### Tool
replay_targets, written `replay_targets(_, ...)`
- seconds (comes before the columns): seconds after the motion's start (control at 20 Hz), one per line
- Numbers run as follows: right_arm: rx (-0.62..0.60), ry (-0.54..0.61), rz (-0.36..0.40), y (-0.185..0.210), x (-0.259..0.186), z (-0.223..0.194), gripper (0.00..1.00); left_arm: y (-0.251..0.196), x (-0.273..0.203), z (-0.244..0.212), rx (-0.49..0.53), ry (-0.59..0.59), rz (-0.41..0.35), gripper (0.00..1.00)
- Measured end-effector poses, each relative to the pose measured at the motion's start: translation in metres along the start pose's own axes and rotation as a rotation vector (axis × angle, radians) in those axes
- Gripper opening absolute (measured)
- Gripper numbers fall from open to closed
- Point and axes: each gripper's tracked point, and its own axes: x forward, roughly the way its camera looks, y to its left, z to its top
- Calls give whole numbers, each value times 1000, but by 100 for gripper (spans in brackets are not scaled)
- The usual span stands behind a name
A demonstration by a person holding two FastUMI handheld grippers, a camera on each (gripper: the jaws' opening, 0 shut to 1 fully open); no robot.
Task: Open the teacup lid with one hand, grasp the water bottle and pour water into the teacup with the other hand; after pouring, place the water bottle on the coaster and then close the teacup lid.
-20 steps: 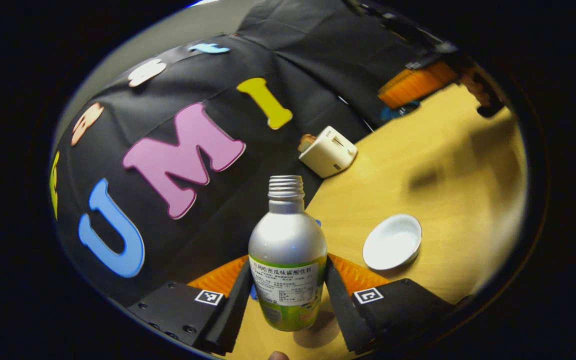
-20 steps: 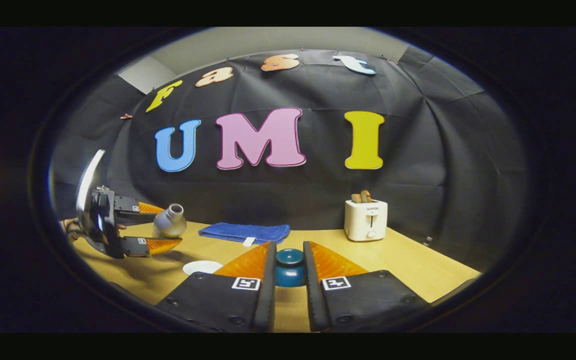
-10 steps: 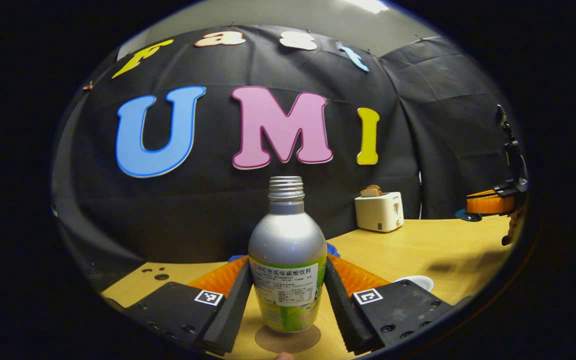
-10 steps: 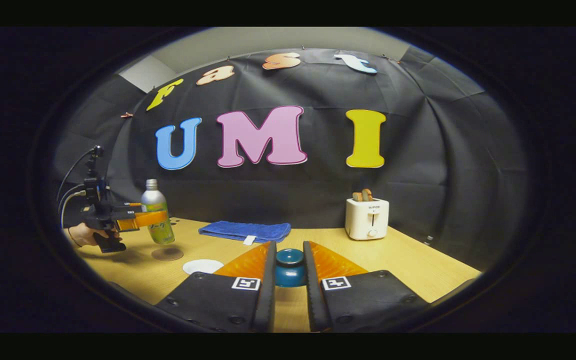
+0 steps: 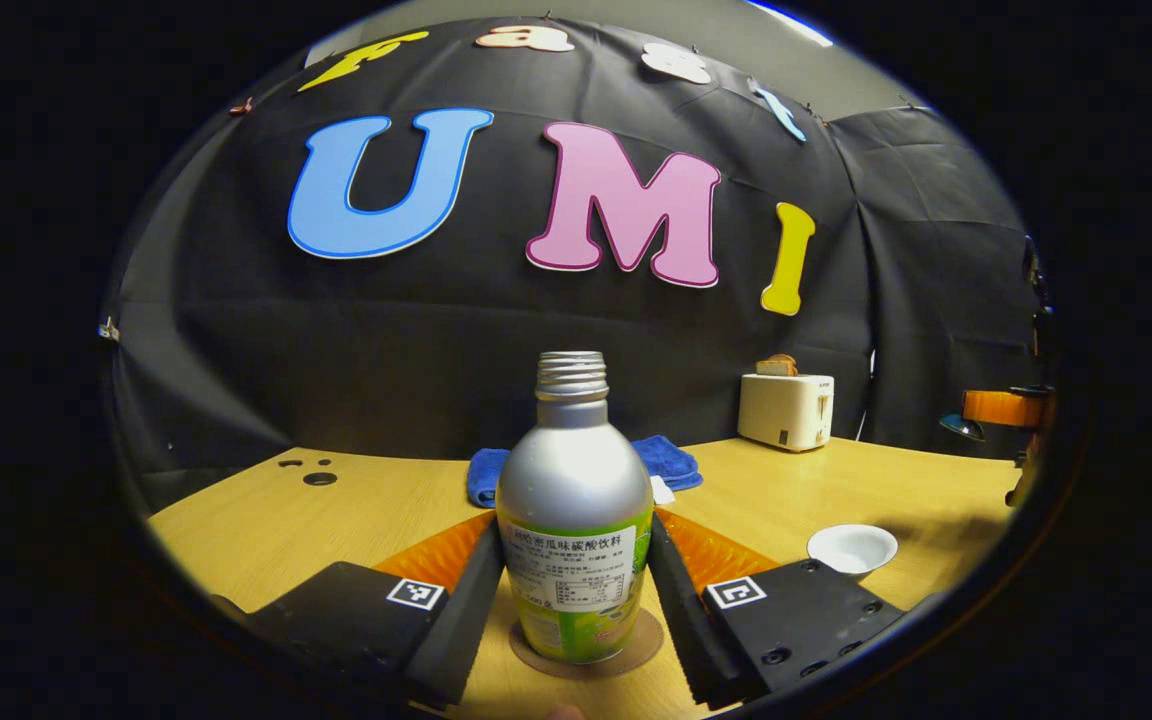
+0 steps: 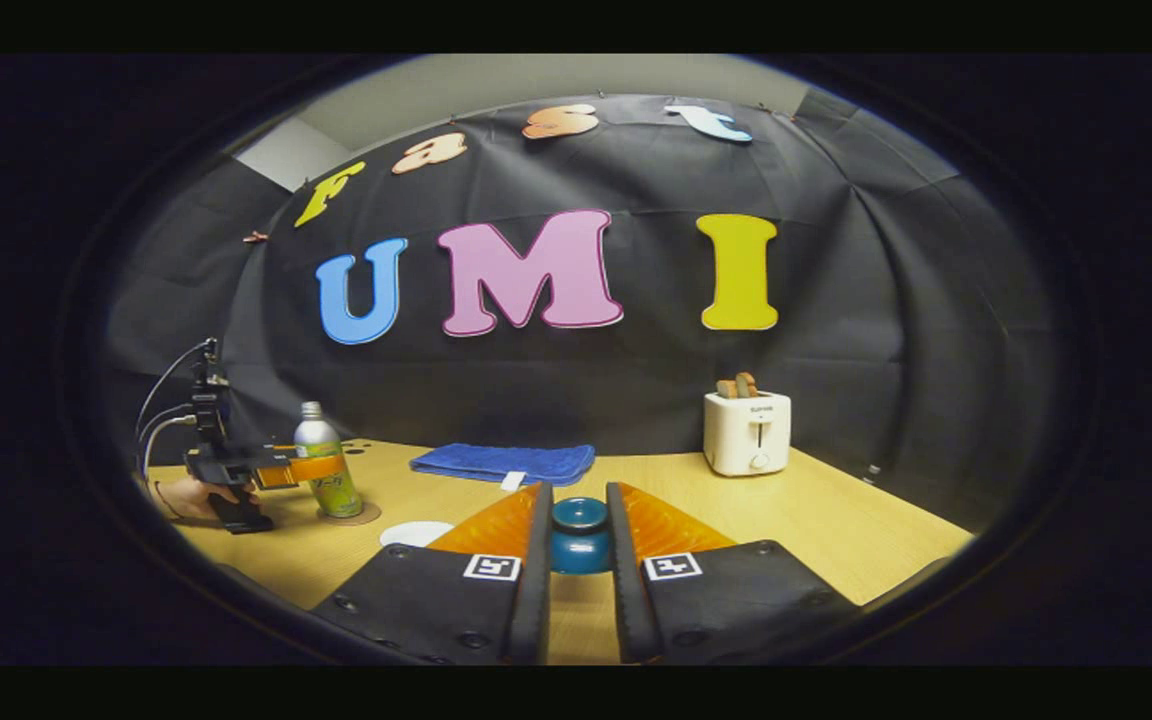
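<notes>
On the round coaster [image 5: 586, 650] at the left of the table [image 5: 356, 510]: water bottle [image 5: 574, 520] upright, uncapped, left claw [image 5: 572, 600] closed on its label band from both sides. Nearby to the right: white teacup [image 5: 851, 548], open. Farther right, above the table: right claw [image 6: 578, 545] narrow on the blue teacup lid [image 6: 579, 535], both fingers pressing its knob. Pouring probably done, bottle apparently set down. Left to do: release the bottle, carry the lid back, close the teacup.
</notes>
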Motion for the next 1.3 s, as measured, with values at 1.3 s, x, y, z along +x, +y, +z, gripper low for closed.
replay_targets(1.3, 95, 116, 225, 128, 45, -51, 34, 9, -92, 6, 70, -10, 66, 98)
